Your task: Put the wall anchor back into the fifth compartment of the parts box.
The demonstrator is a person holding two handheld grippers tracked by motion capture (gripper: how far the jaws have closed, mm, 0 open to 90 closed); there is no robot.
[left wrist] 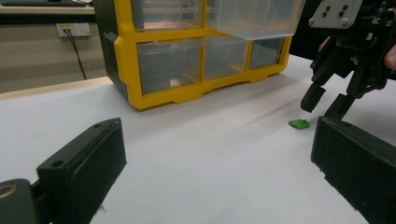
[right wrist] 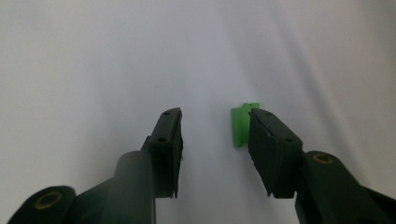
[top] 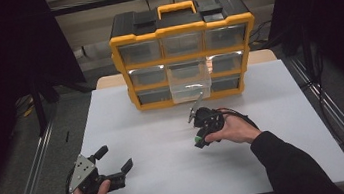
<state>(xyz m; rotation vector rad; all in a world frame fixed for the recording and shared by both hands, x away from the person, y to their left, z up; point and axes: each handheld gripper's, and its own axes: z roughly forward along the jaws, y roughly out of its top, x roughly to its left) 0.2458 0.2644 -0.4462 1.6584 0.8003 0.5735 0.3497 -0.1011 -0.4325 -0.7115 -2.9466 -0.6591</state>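
Observation:
A small green plastic piece [right wrist: 240, 125] lies on the white table [top: 160, 179], in front of the cabinet. My right gripper [right wrist: 215, 116] points down over it with the jaws open. The piece sits between them, right against the inner face of the right-hand jaw, and the other jaw stands well clear. From the high view, the right gripper [top: 199, 142] is at the table's middle, with the green piece [top: 198, 138] at its tips. My left gripper [top: 113, 158] rests open near the front left with nothing in it. In the left gripper view, its jaws [left wrist: 219, 177] frame the green piece [left wrist: 299, 123] and the right gripper [left wrist: 324, 105].
A yellow and black drawer cabinet [top: 181, 27] stands at the table's far edge. Its clear middle drawer [top: 189, 82] is pulled out toward me. Metal rails run along both sides of the table. A bare stretch of white surface lies between the two grippers.

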